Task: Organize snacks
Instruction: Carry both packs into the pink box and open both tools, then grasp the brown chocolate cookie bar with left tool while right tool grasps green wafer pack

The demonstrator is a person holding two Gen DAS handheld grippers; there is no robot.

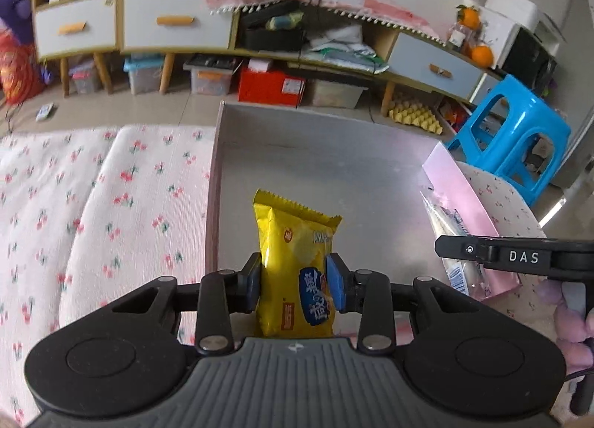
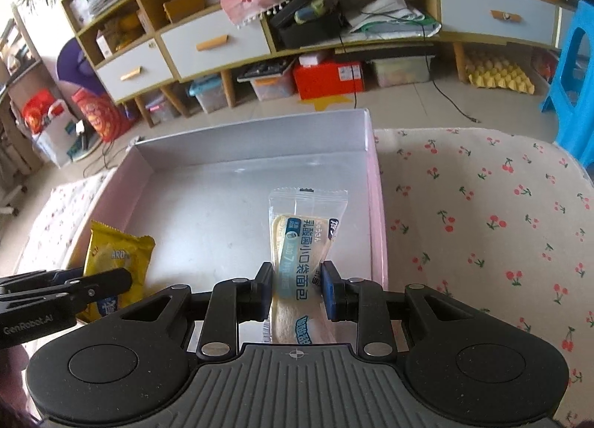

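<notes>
My left gripper (image 1: 295, 281) is shut on a yellow snack packet (image 1: 293, 242) and holds it over the near left part of an open pink box with a silver inside (image 1: 315, 153). My right gripper (image 2: 296, 288) is shut on a clear bread packet with blue print (image 2: 302, 242) and holds it over the near right part of the same box (image 2: 208, 197). In the right wrist view the yellow packet (image 2: 118, 260) and the left gripper's fingers (image 2: 92, 285) show at the left. In the left wrist view the bread packet (image 1: 451, 234) shows at the right, partly behind the right gripper.
The box lies on a cherry-print cloth (image 1: 92, 205) (image 2: 482, 223). Behind it is tiled floor, a low cabinet with drawers (image 1: 174, 19), storage bins, a red box (image 1: 271, 86) and a blue plastic stool (image 1: 516, 138).
</notes>
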